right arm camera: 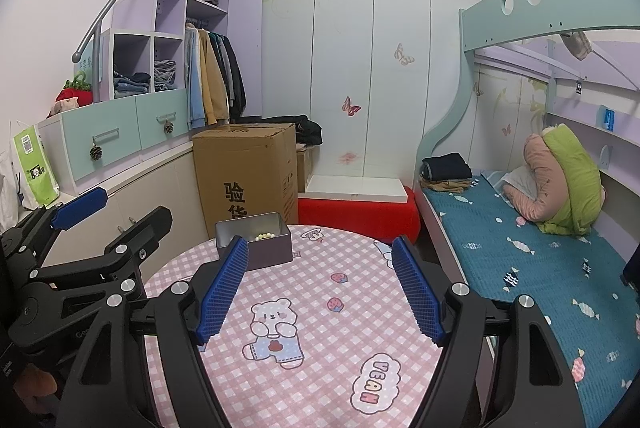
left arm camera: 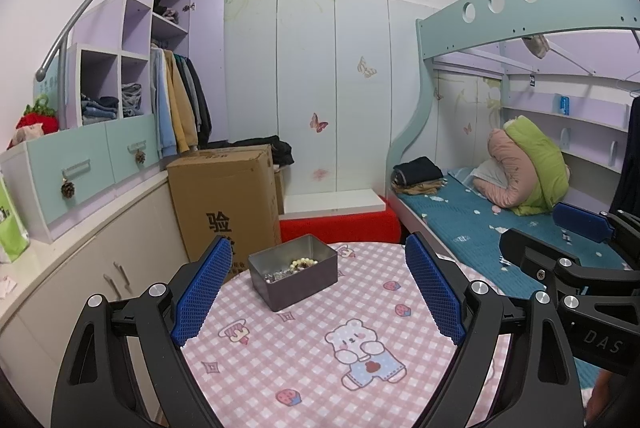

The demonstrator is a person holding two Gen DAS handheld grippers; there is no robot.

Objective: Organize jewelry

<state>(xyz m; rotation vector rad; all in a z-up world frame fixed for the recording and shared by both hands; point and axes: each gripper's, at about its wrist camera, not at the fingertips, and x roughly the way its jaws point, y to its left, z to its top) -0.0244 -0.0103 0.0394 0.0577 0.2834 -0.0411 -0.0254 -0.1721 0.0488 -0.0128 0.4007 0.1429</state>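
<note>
Two handheld grippers are hovering over a round table [left arm camera: 360, 388] draped in a pink checked cloth printed with bears and strawberries, in a small bedroom. The left gripper [left arm camera: 320, 286] is holding its blue-padded jaws wide apart with nothing between them, and a gray metal tin [left arm camera: 294, 278] is sitting ahead of it near the table's far edge, toward the far left side. Inside the tin, a string of cream and brown beads [left arm camera: 304, 263] is lying against a small heap of silvery jewelry [left arm camera: 276, 275] (the individual pieces are too small to tell apart). The right gripper [right arm camera: 320, 288] is likewise standing open and empty, its pads well apart over the bare cloth on the near side of the tin; from the right wrist view only a few pale beads are showing above the tin's wall. Neither gripper is touching the tin. Each one is appearing at the edge of the other's view, side by side above the table's near edge. Beyond the table's far edge, a tall cardboard box [left arm camera: 224, 203] is standing on the floor beside a low red bench [left arm camera: 340, 228], and a bunk bed [left arm camera: 480, 228] with a teal cover is running along the right wall.
</note>
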